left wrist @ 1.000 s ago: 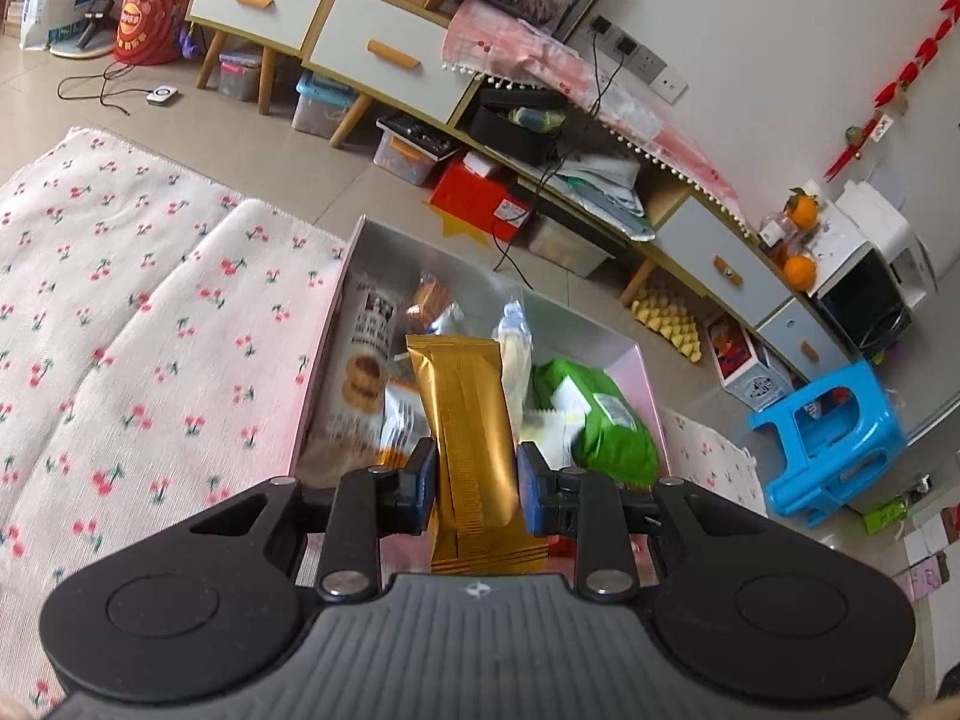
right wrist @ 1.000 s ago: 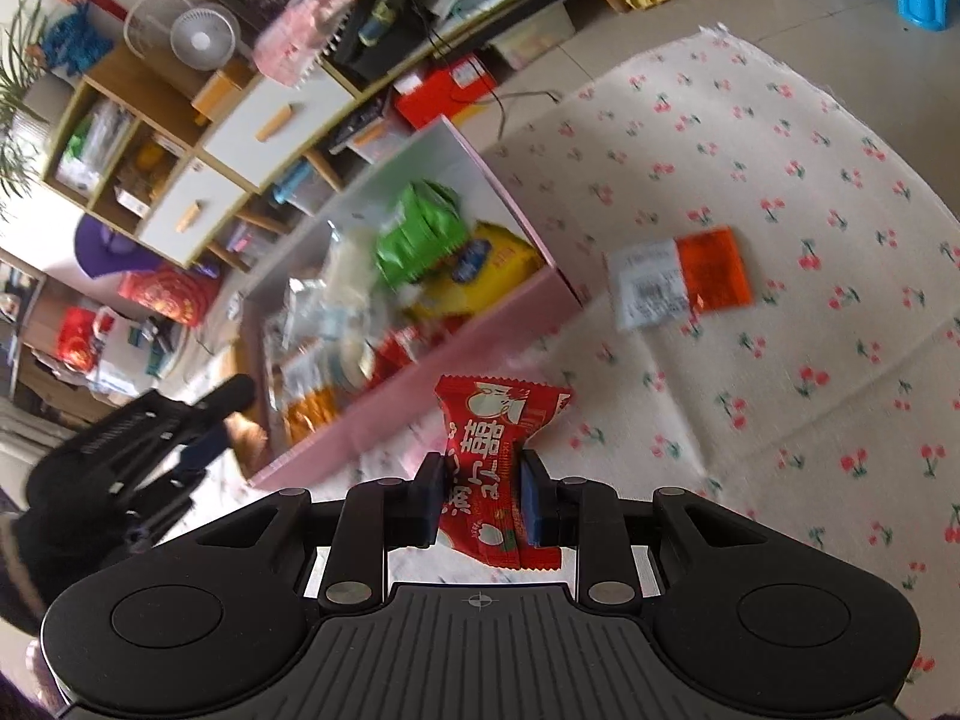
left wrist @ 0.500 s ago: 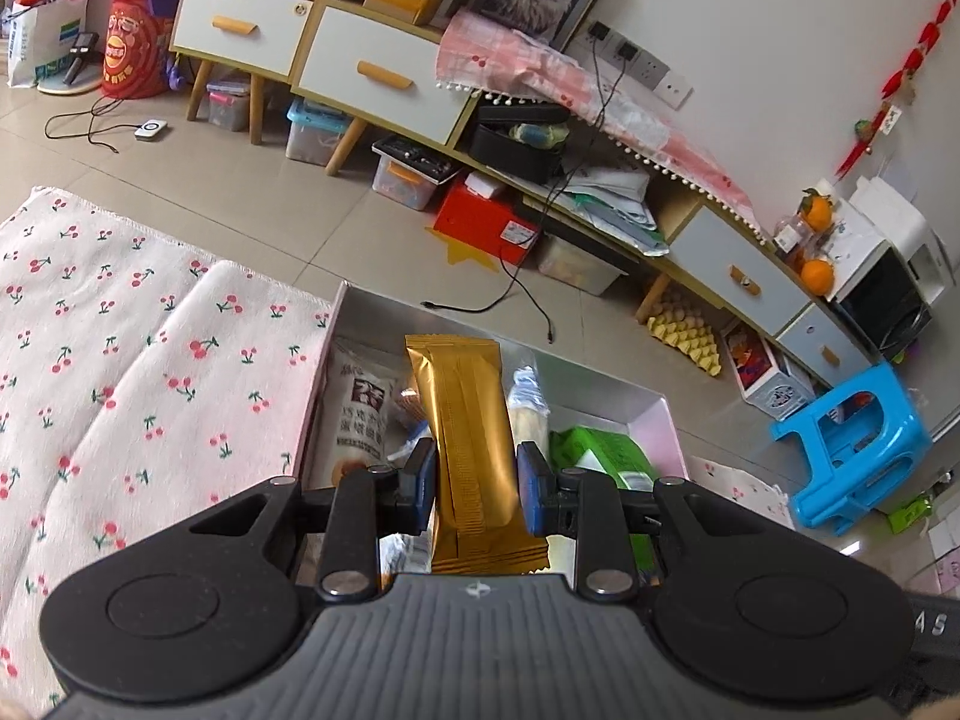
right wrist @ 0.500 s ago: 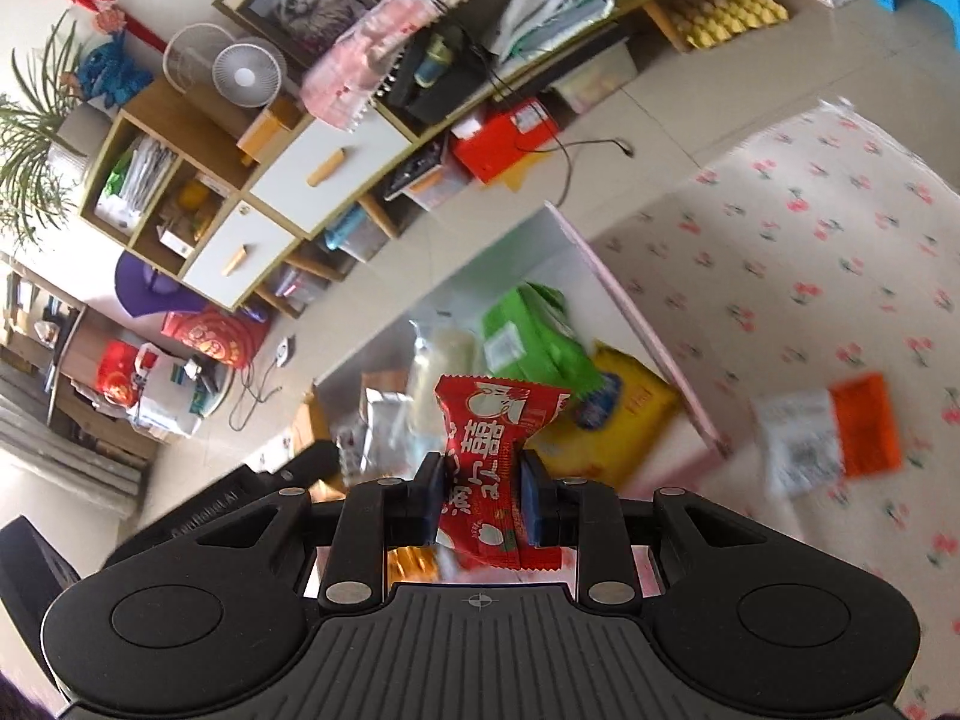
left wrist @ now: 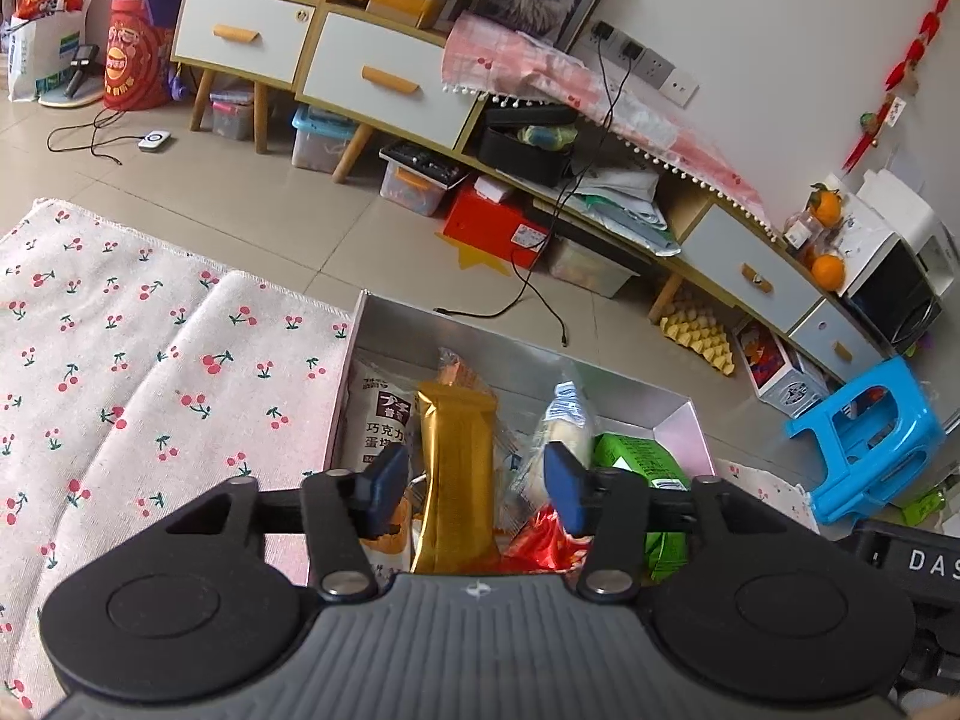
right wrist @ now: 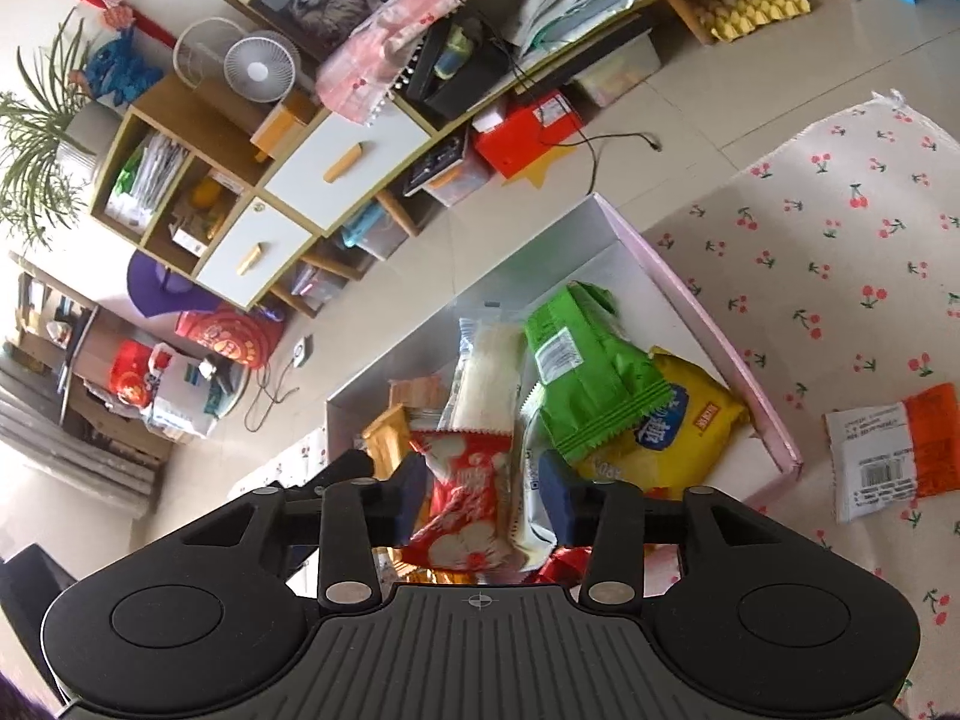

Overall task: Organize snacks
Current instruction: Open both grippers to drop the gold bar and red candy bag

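My left gripper [left wrist: 474, 495] hangs over the pink box [left wrist: 510, 360], which has a silver inside. Its jaws are opening, and the gold snack packet [left wrist: 456, 468] stands loose between the pads with a gap on each side. My right gripper [right wrist: 480, 498] is above the same box [right wrist: 720, 336], its jaws opening too. The red snack packet [right wrist: 468, 492] tilts free between them. Several snacks lie in the box, among them a green packet [right wrist: 588, 372], a yellow packet [right wrist: 690, 420] and a white roll [right wrist: 486, 372].
An orange-and-white packet [right wrist: 894, 456] lies on the cherry-print rug [right wrist: 840, 240] to the right of the box. Low cabinets [left wrist: 372, 78], storage bins and a black cable [left wrist: 540, 294] line the tiled floor beyond. A blue stool [left wrist: 870, 438] stands at the right.
Both grippers went from shut on their packets to open: the gold and red packets now sit loose between the pads. The right gripper has moved over the box.
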`<act>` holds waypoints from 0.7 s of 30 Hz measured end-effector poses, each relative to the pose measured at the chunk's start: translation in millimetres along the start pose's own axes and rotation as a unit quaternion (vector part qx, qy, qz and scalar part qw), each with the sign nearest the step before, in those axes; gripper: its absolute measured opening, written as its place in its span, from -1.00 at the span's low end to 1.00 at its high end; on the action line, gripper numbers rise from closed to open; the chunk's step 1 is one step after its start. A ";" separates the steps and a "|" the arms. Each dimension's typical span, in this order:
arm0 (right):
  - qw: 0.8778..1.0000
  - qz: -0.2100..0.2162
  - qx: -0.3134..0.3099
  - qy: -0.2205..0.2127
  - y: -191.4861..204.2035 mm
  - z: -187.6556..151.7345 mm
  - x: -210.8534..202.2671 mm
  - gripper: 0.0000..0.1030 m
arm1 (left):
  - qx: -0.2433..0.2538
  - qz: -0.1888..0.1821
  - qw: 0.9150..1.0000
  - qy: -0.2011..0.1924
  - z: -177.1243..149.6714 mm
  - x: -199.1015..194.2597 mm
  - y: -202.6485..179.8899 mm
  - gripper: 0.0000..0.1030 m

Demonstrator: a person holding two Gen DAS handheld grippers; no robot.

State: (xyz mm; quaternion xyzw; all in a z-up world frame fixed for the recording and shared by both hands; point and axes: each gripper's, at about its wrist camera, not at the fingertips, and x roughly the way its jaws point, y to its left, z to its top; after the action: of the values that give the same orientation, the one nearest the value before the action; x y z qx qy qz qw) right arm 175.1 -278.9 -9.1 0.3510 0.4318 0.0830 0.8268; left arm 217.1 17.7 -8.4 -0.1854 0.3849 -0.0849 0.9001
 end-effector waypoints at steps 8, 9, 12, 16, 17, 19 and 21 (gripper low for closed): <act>1.000 -0.005 0.003 -0.006 -1.6 -6.2 -19.8 -0.04 | 0.005 -0.007 1.000 0.013 -4.2 -14.7 1.4 0.16; 1.000 -0.007 0.002 -0.005 -2.1 -7.5 -23.0 -0.03 | 0.007 -0.007 1.000 0.015 -5.6 -17.5 1.3 0.17; 1.000 -0.012 -0.006 -0.009 -2.1 -12.9 -33.6 -0.03 | 0.020 -0.005 1.000 0.016 -9.8 -26.2 0.8 0.28; 0.999 -0.023 -0.023 -0.014 -1.8 -22.8 -51.3 0.14 | 0.020 -0.006 1.000 0.022 -17.7 -42.0 3.0 0.40; 0.999 -0.028 -0.029 -0.014 -1.3 -25.8 -55.5 0.15 | 0.016 -0.006 1.000 0.024 -20.0 -46.8 3.7 0.45; 0.998 -0.037 -0.045 -0.014 -1.2 -32.8 -64.6 0.25 | 0.014 -0.008 1.000 0.026 -25.0 -55.3 4.5 0.55; 0.997 -0.043 -0.060 -0.014 -0.5 -39.4 -72.6 0.31 | 0.021 -0.007 0.999 0.030 -29.9 -62.9 3.8 0.58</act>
State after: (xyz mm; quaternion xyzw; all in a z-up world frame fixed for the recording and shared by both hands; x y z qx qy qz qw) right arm 100.1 -291.2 23.2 0.2826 0.4291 0.0686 0.8552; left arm 152.2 31.7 12.7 -0.1662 0.4088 -0.1045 0.8913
